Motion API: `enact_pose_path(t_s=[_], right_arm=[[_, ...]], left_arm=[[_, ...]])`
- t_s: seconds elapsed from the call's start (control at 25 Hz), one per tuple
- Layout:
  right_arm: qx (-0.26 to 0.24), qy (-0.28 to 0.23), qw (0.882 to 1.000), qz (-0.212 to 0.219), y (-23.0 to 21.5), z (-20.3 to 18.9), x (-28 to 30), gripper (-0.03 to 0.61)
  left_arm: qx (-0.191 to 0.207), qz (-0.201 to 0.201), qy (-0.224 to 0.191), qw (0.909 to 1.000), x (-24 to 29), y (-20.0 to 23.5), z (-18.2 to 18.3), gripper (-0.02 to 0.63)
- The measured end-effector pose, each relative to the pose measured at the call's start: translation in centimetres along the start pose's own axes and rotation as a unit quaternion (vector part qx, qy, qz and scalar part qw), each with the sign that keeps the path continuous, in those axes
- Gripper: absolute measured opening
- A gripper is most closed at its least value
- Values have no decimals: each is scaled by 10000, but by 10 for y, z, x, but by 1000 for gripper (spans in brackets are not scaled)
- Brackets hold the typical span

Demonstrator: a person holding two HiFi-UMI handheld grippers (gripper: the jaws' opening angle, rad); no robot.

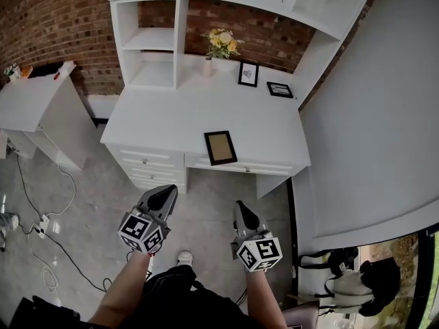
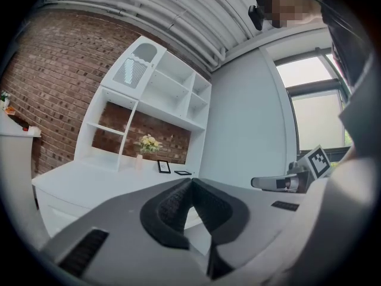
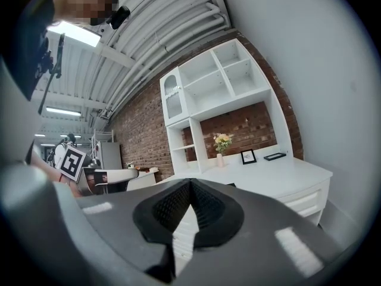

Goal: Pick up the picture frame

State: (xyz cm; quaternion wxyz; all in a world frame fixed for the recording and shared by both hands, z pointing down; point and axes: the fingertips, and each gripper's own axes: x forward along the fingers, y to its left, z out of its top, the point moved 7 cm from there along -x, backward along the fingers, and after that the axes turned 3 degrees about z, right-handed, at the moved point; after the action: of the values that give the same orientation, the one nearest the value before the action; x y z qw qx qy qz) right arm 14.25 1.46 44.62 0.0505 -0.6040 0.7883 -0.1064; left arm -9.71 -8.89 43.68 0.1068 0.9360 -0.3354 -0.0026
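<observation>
A picture frame (image 1: 220, 147) with a dark border and brown inside lies flat near the front edge of the white desk (image 1: 171, 115). A smaller framed picture (image 1: 248, 74) stands upright at the back of the desk. Beside it another dark frame (image 1: 279, 89) lies flat. My left gripper (image 1: 168, 192) and right gripper (image 1: 240, 208) hang over the floor in front of the desk, short of its drawers. Both point level at the desk, shut and empty. In the left gripper view the left gripper (image 2: 190, 181) has its tips together. The right gripper (image 3: 189, 182) looks the same in its own view.
A vase of yellow flowers (image 1: 221, 45) stands under the white hutch (image 1: 151, 40). A second white table (image 1: 34, 105) stands at the left, with cables (image 1: 44, 228) on the floor by it. A white wall (image 1: 370, 129) borders the desk's right side. Bags (image 1: 357, 279) lie at bottom right.
</observation>
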Motion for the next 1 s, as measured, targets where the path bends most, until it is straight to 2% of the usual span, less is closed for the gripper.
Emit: enact_pose_path(t_s=[0.6, 1.0], right_arm=[[193, 149, 9994, -245, -32, -13, 48, 3], [327, 314, 9987, -233, -52, -29, 71, 3]], left_arm=[[-16, -402, 185, 9990, 65, 31, -9, 7], [41, -349, 309, 9989, 91, 32, -24, 7]])
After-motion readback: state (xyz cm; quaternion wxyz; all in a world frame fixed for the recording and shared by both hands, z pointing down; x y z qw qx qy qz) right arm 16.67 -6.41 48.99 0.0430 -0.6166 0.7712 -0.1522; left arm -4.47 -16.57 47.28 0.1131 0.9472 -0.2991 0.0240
